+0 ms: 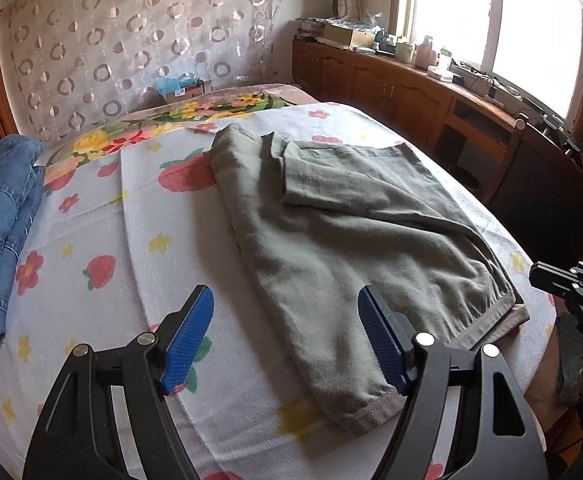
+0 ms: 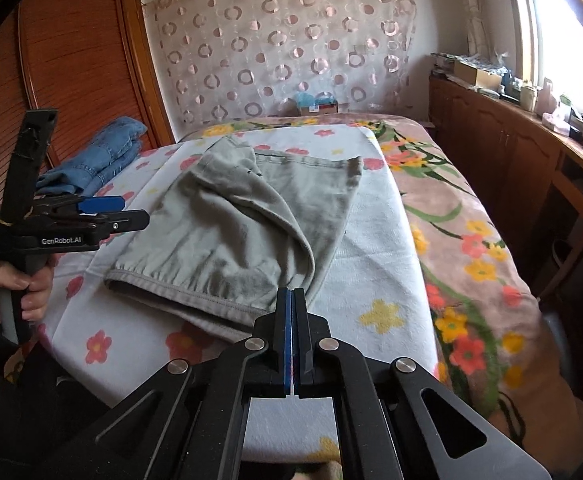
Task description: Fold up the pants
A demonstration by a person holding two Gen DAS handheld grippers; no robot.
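The grey-green pants (image 1: pixel 331 224) lie on the flowered towel (image 1: pixel 103 240) spread over the bed, near its middle, and they are already partly folded — the legs are doubled back over the seat, so the bundle reads as a short, thick rectangle with the elastic waistband at the near edge. From the left wrist view a cuffed leg end lies on top toward 12 o'clock, and the waistband corner sits toward 4 o'clock.

The left gripper (image 1: pixel 287 340) hovers above the near left edge of the pants with its blue pads well apart and nothing between them. The right gripper (image 2: pixel 290 312) has its pads pressed flat together just at the near edge of the cloth at 6 o'clock; no fabric shows between them, so it seems empty.

A folded pair of blue jeans (image 2: pixel 103 160) rests apart at 10 o'clock — likely finished. One more fold, and perhaps smoothing, probably remains.
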